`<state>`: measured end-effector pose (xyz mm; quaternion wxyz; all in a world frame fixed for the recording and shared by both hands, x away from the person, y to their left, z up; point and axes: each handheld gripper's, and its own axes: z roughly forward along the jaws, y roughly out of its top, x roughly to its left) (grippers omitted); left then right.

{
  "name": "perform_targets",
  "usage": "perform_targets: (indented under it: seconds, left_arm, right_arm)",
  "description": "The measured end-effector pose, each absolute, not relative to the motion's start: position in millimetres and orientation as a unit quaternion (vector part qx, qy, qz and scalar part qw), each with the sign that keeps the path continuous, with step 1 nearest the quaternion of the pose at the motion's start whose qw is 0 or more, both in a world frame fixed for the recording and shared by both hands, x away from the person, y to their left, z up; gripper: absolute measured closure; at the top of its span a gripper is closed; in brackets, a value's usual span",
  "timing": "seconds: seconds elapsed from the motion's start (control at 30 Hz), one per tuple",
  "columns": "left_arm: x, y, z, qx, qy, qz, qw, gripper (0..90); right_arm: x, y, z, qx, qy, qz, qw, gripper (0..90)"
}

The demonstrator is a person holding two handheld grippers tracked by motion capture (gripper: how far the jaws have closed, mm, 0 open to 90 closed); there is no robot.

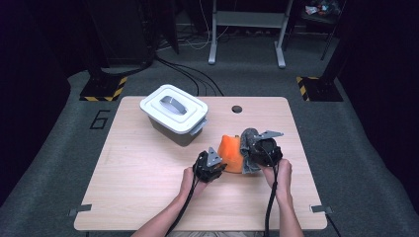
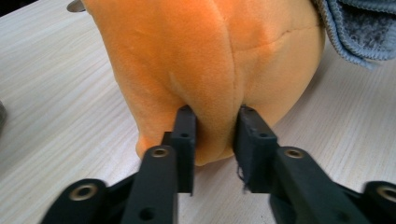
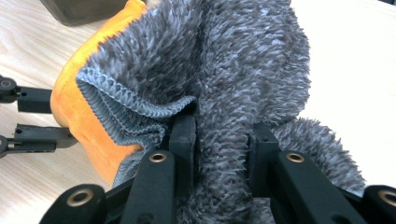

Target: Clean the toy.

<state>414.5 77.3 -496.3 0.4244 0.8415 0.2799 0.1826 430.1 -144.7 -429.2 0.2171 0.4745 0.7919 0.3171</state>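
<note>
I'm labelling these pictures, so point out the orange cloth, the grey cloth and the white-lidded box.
orange cloth (image 2: 205,60), left gripper view, on its bulging front.
grey cloth (image 3: 243,70), right gripper view, on its fluffy pile.
white-lidded box (image 1: 173,109), high view, on the lid.

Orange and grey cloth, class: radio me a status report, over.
Left gripper pinching orange cloth. Right gripper clamped on grey cloth. Lidded bin stands clear behind.

Table brightly lit, surroundings dark; close-ups sharp, soft shadows.
</note>
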Motion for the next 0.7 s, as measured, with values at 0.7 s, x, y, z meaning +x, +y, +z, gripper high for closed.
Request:
perform_targets:
  seconds: [0.7]
  left_arm:
    - [408, 90, -483, 0.815, 0.345, 0.112, 0.452, 79.0]
  right_arm:
    - [414, -117, -395, 0.422, 0.805, 0.346, 0.235, 68.6]
